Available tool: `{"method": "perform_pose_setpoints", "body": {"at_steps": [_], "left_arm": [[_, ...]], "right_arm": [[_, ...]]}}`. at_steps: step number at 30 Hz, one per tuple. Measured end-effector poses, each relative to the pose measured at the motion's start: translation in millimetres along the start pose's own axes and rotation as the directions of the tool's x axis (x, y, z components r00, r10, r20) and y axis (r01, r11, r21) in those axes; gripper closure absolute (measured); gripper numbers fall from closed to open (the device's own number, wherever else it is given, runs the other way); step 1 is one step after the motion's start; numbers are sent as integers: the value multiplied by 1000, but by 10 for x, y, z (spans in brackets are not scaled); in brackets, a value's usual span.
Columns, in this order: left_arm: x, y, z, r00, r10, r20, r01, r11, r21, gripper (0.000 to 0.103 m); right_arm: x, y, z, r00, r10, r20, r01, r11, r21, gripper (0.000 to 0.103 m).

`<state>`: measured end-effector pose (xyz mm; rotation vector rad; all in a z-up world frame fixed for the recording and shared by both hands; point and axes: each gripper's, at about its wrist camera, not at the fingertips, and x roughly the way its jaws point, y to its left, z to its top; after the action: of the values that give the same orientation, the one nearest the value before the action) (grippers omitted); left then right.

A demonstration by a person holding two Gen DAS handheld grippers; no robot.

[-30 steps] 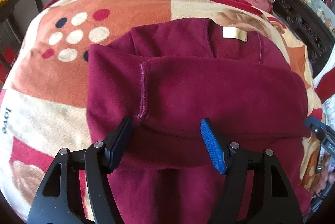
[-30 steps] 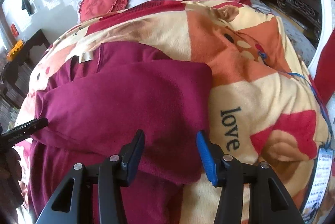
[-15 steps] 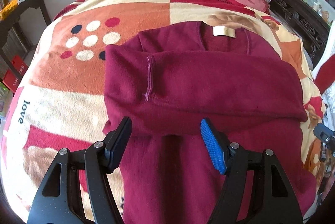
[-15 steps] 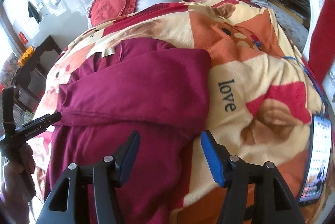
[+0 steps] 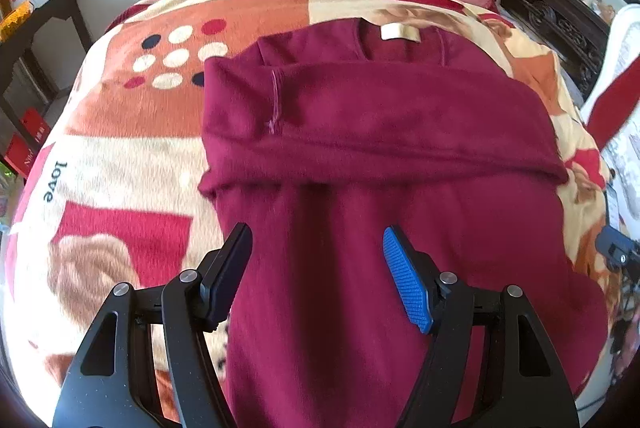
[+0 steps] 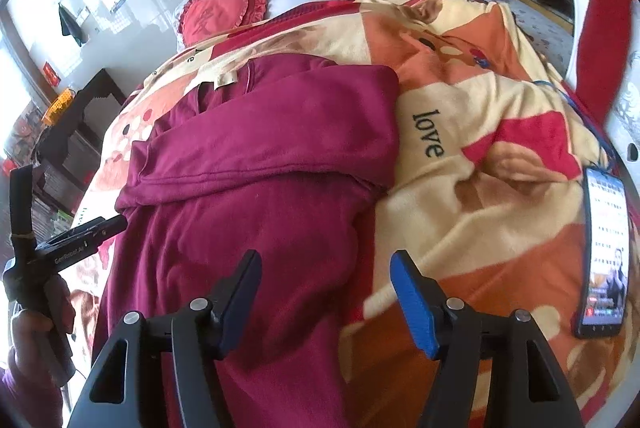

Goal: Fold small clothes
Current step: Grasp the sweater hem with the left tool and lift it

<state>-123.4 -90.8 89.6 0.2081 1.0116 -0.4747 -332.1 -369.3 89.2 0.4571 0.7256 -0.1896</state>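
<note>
While a dark red fleece sweater [image 5: 380, 156] is spread flat on a bed covered by an orange, cream and red patterned plush blanket [image 5: 120, 156], both grippers are held above its lower part. The sleeves are seen folded across the chest as a thick band, with a cream neck label [image 5: 399, 32] beyond. The left gripper [image 5: 316, 268] is seen released, its jaws apart over the body fabric below the band, nothing pinched. The right gripper [image 6: 326, 288], whose jaws have just been opening, is held empty above the sweater's right edge. A lit black smartphone [image 6: 604, 256] is laid on the blanket well apart.
</note>
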Motion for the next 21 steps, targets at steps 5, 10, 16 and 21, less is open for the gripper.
{"method": "perform_pose_setpoints", "body": {"at_steps": [5, 10, 16, 21], "left_arm": [[-186, 64, -221, 999, -53, -14, 53, 999, 5, 35], [-399, 154, -521, 998, -67, -15, 67, 997, 35, 35], [-520, 340, -938, 994, -68, -85, 73, 996, 51, 35], [-634, 494, -1262, 987, -92, -132, 94, 996, 7, 35]], "right_arm": [[-148, -130, -147, 1000, 8, -24, -8, 1000, -7, 39], [-295, -316, -351, 998, 17, -65, -18, 1000, -7, 39], [-424, -408, -693, 989, 110, -99, -111, 994, -5, 39], [-386, -292, -969, 974, 183, -135, -190, 981, -37, 38]]}}
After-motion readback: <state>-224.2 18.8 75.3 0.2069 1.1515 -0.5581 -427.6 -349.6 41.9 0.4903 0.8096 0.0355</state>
